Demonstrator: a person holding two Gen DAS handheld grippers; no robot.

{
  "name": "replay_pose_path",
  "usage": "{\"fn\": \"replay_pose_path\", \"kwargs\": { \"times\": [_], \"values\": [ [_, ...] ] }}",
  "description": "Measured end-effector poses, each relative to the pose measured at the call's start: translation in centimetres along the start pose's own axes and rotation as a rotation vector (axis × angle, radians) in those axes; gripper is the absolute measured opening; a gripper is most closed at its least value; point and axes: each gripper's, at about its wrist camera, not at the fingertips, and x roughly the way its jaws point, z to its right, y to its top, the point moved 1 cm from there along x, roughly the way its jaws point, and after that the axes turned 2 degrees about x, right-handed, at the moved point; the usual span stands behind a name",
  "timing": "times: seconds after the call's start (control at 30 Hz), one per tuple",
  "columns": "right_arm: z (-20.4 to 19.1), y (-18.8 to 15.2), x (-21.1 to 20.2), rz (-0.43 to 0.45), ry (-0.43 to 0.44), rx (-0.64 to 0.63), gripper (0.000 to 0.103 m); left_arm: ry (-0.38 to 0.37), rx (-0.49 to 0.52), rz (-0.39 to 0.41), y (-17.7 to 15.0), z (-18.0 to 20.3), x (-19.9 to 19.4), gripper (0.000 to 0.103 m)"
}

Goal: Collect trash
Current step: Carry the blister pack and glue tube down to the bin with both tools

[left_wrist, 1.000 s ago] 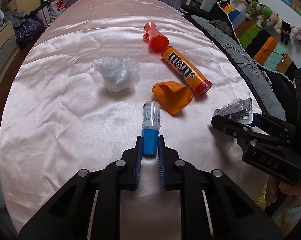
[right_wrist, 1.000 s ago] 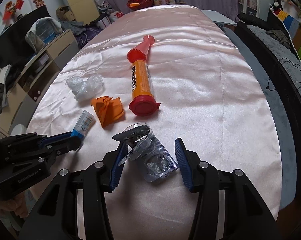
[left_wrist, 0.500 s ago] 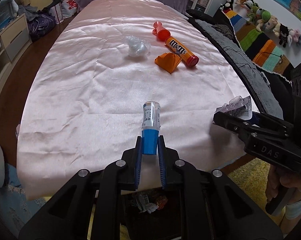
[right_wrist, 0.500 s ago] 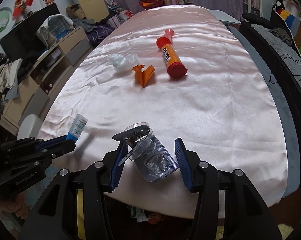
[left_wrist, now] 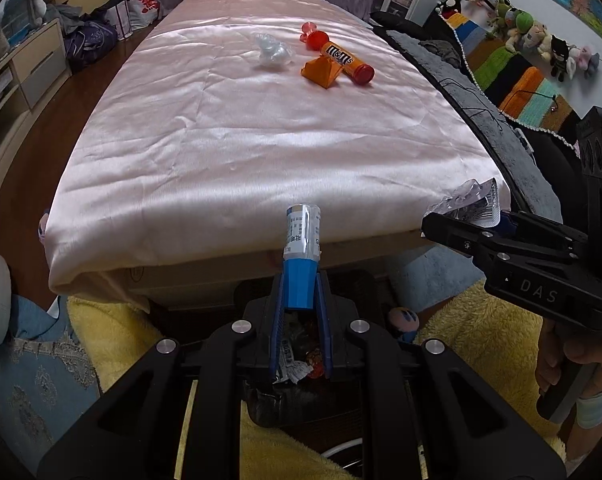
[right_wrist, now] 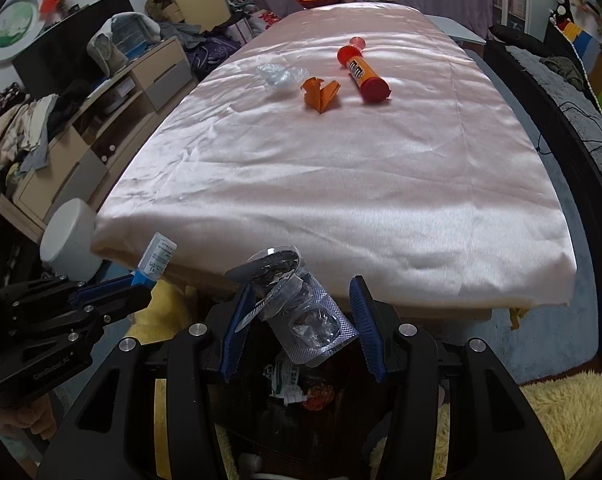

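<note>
Trash is half collected: left tongs clamp a small blue-capped labelled vial, right tongs hold a crumpled clear blister pack, both above the dark trash bin. An orange M&M's tube, orange folded paper and clear crumpled plastic remain on the pink satin bed.

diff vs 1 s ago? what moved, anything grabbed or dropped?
Both tools pulled back off the bed and now hang over the trash bin at its foot. Nothing released: left tool still clamps the small blue-capped bottle, right tool still holds the empty blister pack. M&M's tube, orange paper and crumpled plastic lie unmoved.
</note>
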Motion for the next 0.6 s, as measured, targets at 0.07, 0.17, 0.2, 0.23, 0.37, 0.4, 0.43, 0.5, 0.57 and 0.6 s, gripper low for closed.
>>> {"fn": "replay_pose_path", "kwargs": {
  "times": [0.07, 0.17, 0.2, 0.23, 0.37, 0.4, 0.43, 0.5, 0.57, 0.6],
  "values": [
    [-0.2, -0.9, 0.3, -0.015, -0.004, -0.003, 0.050, -0.005, -0.001, -0.010, -0.9, 0.1, 0.2, 0.014],
    [-0.5, -2.2, 0.9, -0.041, -0.011, -0.006, 0.050, -0.014, -0.003, -0.032, -2.4, 0.4, 0.6, 0.014],
    [-0.7, -2.6, 1.0, -0.049, -0.015, -0.006, 0.050, -0.018, -0.004, -0.041, -2.8, 0.5, 0.8, 0.014],
    [-0.7, -3.0, 1.3, -0.057, -0.019, -0.005, 0.050, -0.021, -0.005, -0.050, -3.2, 0.5, 1.1, 0.014],
    [-0.7, -4.4, 2.6, -0.100, -0.045, -0.001, 0.050, -0.022, -0.014, -0.085, -4.7, 0.4, 2.1, 0.014],
    [-0.6, -4.7, 2.9, -0.111, -0.050, 0.001, 0.050, -0.020, -0.016, -0.096, -5.1, 0.4, 2.4, 0.014],
    [-0.6, -5.0, 3.3, -0.124, -0.053, 0.004, 0.050, -0.019, -0.019, -0.105, -5.5, 0.3, 2.7, 0.014],
    [-0.5, -5.5, 3.9, -0.145, -0.053, 0.011, 0.050, -0.019, -0.022, -0.125, -6.2, 0.2, 3.3, 0.014],
    [-0.5, -5.9, 4.3, -0.160, -0.052, 0.016, 0.050, -0.020, -0.026, -0.144, -6.7, 0.1, 3.8, 0.014],
    [-0.6, -6.1, 4.5, -0.166, -0.052, 0.017, 0.050, -0.020, -0.027, -0.153, -6.9, 0.1, 4.1, 0.014]
  ]
}}
